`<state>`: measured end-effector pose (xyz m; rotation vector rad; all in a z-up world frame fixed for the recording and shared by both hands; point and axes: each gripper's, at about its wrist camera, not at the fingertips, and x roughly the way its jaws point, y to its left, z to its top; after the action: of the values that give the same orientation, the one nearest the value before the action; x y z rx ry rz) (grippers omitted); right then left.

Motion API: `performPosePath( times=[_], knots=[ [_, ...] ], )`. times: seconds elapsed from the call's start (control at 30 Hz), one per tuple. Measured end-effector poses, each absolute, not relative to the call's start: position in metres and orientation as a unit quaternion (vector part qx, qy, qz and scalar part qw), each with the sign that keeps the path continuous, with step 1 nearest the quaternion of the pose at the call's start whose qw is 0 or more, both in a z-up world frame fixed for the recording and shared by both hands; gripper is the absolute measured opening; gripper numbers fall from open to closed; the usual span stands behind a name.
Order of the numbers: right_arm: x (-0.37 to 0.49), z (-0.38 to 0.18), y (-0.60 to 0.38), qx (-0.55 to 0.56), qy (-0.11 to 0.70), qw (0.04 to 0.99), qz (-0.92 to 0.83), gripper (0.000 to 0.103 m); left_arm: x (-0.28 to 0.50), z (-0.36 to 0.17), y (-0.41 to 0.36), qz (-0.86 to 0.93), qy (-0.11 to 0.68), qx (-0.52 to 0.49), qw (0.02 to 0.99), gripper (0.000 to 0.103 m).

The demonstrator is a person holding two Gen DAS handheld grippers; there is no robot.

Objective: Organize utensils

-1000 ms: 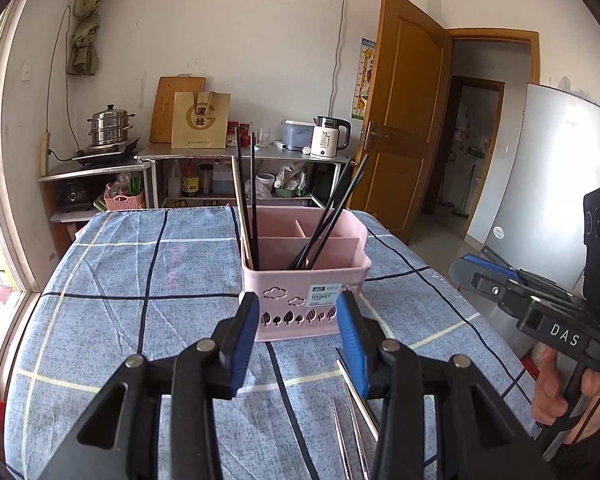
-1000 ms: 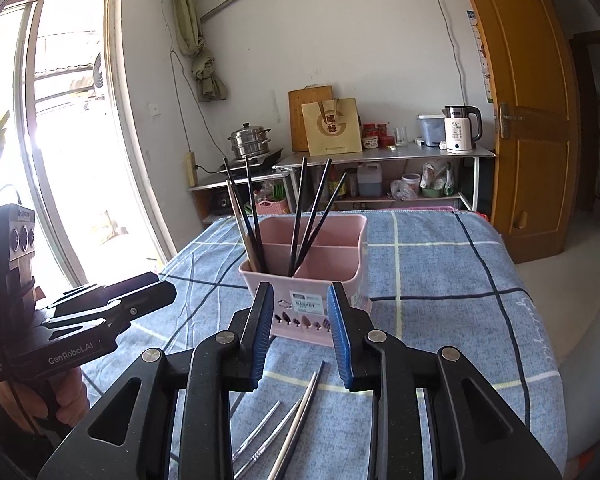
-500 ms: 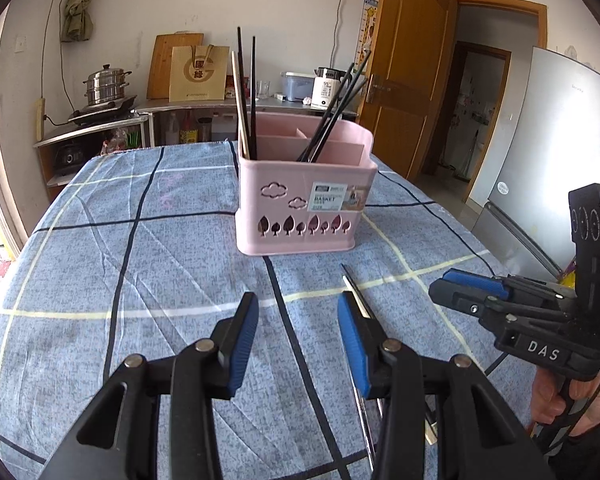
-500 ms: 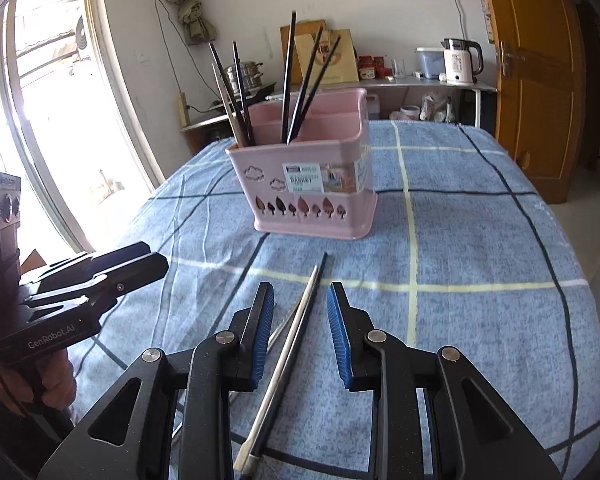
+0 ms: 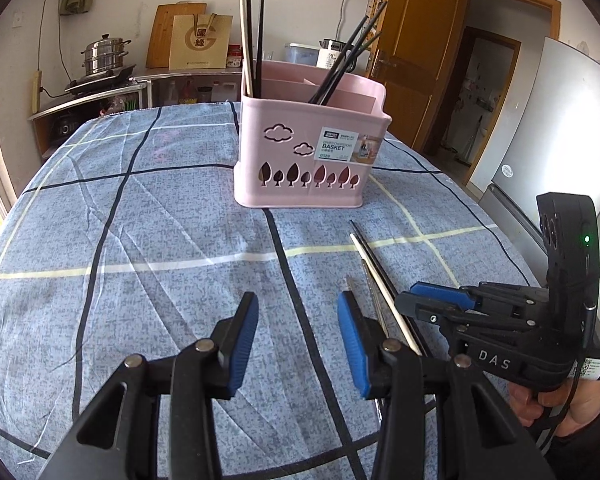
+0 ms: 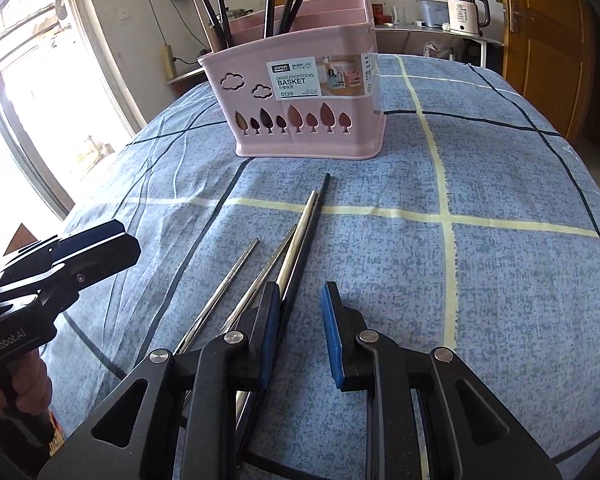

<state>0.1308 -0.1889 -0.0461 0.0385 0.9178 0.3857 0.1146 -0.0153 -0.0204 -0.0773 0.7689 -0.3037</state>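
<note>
A pink chopstick basket [image 5: 308, 152] [image 6: 300, 96] stands on the blue checked cloth with several black chopsticks and a pale one upright in it. In front of it lie loose chopsticks: a black one [image 6: 308, 232], a pale one [image 6: 300, 224] and two metal ones [image 6: 236, 272]. They also show as a bundle of loose chopsticks [image 5: 374, 276] in the left wrist view. My right gripper [image 6: 302, 312] [image 5: 420, 300] is low over their near ends, its jaws closing. The black chopstick runs just inside its left pad, and the pads do not press it. My left gripper [image 5: 296, 320] [image 6: 100, 248] hovers open over bare cloth, left of the bundle.
The table's cloth [image 5: 140, 240] drops off at the near and side edges. Beyond it are a counter with a steel pot [image 5: 104, 54], a kettle [image 6: 466, 12], a wooden door [image 5: 416, 60] and a fridge [image 5: 540, 128]. A hand [image 5: 564, 404] holds the right gripper's handle.
Both grippers have sunk toward the table and tipped downward, so the basket sits higher in view. The right gripper's jaws have narrowed around the loose chopsticks' near ends.
</note>
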Motion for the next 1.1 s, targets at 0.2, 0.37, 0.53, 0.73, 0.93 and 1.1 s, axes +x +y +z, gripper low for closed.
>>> performPosePath(
  times=[0.2, 0.37, 0.53, 0.73, 0.93, 1.1],
  knots=[
    [0.128, -0.044, -0.183, -0.007, 0.444, 0.879, 0.172, 0.02, 0.118, -0.028, -0.03, -0.156, 0.39, -0.028, 0.907, 0.043],
    [0.125, -0.044, -0.184, -0.029, 0.443, 0.88, 0.169, 0.011, 0.124, -0.037, -0.045, -0.156, 0.414, -0.013, 0.897, 0.043],
    [0.121, -0.044, -0.201, -0.034, 0.443, 0.88, 0.167, 0.009, 0.132, -0.047, -0.055, -0.149, 0.434, -0.001, 0.888, 0.043],
    [0.119, -0.044, -0.218, -0.023, 0.444, 0.881, 0.163, 0.008, 0.13, -0.046, -0.066, -0.153, 0.431, 0.016, 0.889, 0.043],
    [0.119, -0.045, -0.219, -0.018, 0.442, 0.881, 0.165, 0.008, 0.132, -0.048, -0.073, -0.147, 0.426, 0.039, 0.892, 0.041],
    [0.116, -0.045, -0.222, -0.012, 0.441, 0.882, 0.166, 0.008, 0.134, -0.048, -0.069, -0.129, 0.42, 0.052, 0.897, 0.022]
  ],
)
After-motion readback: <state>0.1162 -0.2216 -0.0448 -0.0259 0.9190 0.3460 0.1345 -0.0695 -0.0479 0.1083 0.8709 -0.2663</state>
